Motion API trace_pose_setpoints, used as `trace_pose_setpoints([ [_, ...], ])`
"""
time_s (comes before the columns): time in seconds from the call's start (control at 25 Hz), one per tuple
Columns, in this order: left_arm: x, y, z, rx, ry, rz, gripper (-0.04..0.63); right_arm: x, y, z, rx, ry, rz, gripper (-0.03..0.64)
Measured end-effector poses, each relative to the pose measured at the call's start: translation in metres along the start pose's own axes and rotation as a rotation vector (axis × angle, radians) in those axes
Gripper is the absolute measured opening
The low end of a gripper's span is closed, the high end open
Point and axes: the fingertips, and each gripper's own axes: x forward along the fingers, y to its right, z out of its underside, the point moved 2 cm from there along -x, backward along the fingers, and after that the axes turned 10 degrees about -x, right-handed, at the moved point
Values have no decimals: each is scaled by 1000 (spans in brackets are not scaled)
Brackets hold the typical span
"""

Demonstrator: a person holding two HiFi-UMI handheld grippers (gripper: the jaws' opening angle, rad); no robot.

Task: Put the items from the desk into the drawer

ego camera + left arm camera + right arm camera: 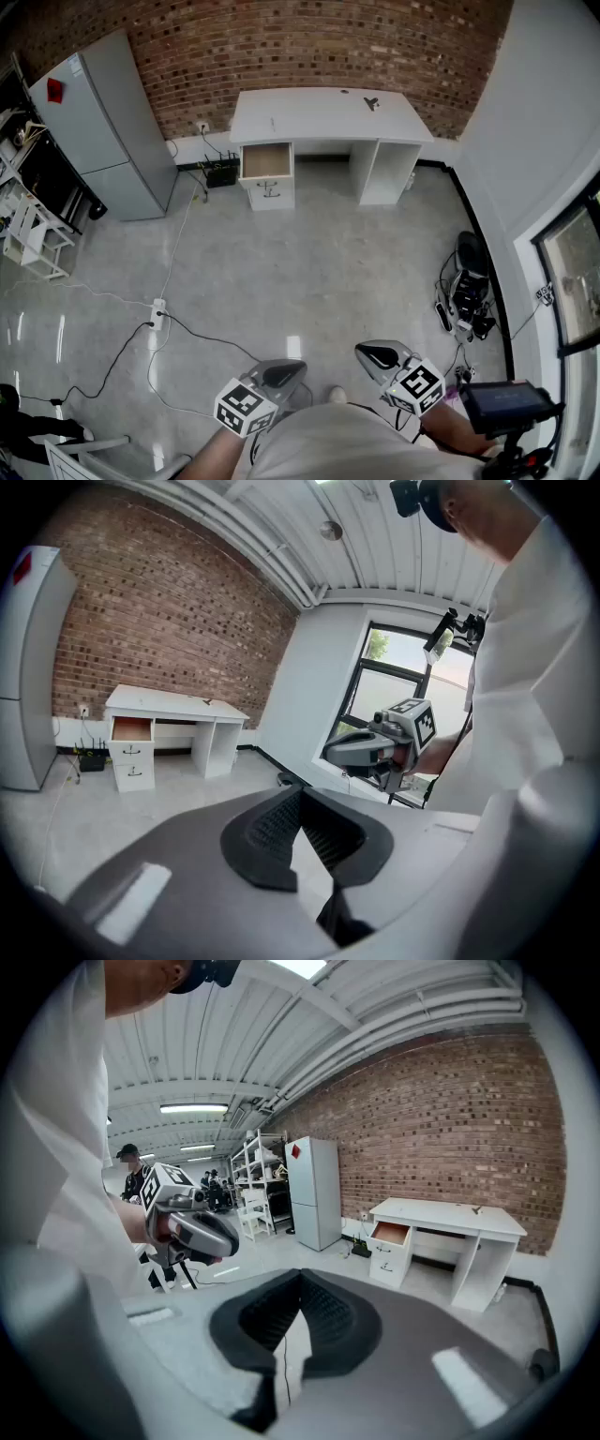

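The white desk (328,114) stands far off against the brick wall. Its top left drawer (266,161) is pulled open and looks empty. A small dark item (372,102) lies on the desktop toward the right. Both grippers are held close to the person's body, well short of the desk. The left gripper (286,371) is shut with nothing between its pads (272,827). The right gripper (373,353) is shut and empty too, pads (323,1312) together. In the right gripper view the desk (450,1213) and open drawer (391,1233) show at mid right.
A grey cabinet (103,122) stands left of the desk. Cables and a power strip (157,314) trail across the floor. A white rack (28,234) is at far left, black gear (469,281) lies by the right wall, and a tripod device (506,403) is at lower right.
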Motion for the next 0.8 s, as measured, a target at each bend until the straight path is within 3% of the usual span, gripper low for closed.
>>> trace_pose_setpoints([
  [0.28, 87, 38, -21, 107, -11, -67, 6, -55, 79, 38, 17, 49, 19, 2],
  [0.48, 127, 51, -27, 92, -43, -80, 6, -72, 120, 58, 60, 54, 30, 2],
  [0.64, 147, 35, -44, 89, -50, -80, 6, -55, 150, 63, 77, 47, 15, 2],
  [0.8, 166, -11, -64, 58, -36, -63, 6, -18, 181, 55, 76, 52, 19, 22],
])
